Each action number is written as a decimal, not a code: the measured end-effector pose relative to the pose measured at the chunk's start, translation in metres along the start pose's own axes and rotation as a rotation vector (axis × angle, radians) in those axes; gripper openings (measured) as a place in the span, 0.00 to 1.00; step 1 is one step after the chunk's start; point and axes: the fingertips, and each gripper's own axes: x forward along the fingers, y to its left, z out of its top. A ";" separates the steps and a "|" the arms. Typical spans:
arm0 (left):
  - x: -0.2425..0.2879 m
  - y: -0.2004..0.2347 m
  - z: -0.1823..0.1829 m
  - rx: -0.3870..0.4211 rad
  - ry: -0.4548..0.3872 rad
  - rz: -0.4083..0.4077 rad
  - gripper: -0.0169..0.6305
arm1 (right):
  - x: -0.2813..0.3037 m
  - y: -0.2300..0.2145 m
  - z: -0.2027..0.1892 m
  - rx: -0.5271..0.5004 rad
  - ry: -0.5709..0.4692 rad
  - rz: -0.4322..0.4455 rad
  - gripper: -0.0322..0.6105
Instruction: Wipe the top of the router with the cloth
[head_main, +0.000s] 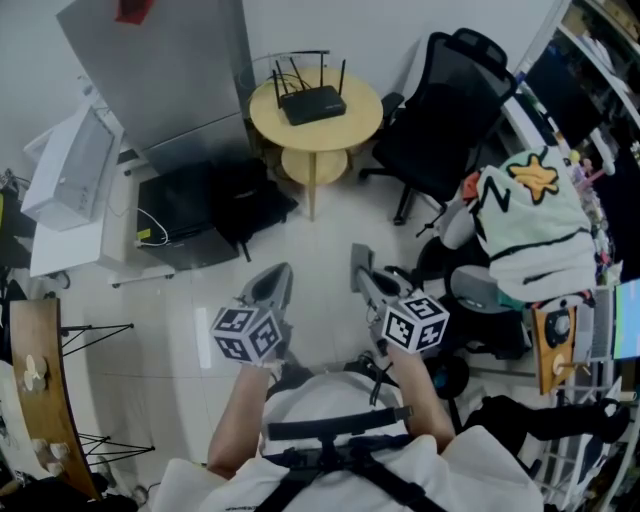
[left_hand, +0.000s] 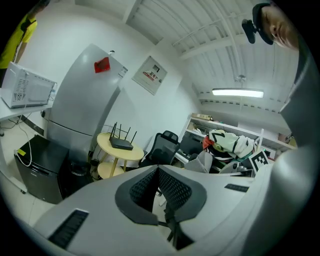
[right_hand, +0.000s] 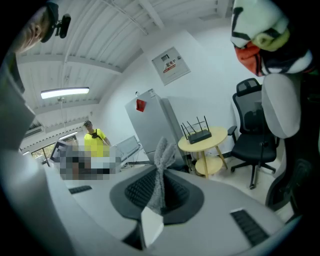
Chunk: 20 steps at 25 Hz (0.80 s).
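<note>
"What carries the things here?"

"A round yellow tabletop, at twelve o'clock in the head view. It stands on one post, with a smaller round shelf beneath it."

"And on top?"

"A black router lies flat, a little toward ten o'clock of the centre. Its antennas stand up along the far edge."

"What about the floor?"

"The floor is pale and glossy, and the table stands on it. A black office chair stands at the table's three o'clock. A low black cabinet sits at its eight o'clock."
</note>
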 end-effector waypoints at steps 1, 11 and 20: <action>-0.002 0.004 0.001 -0.001 0.003 -0.003 0.02 | 0.003 0.004 0.000 -0.001 0.001 -0.004 0.11; -0.014 0.043 0.006 0.012 0.093 -0.031 0.02 | 0.038 0.037 -0.003 0.015 -0.010 -0.058 0.11; 0.000 0.073 0.017 0.013 0.125 -0.068 0.02 | 0.072 0.038 0.002 0.039 -0.025 -0.081 0.11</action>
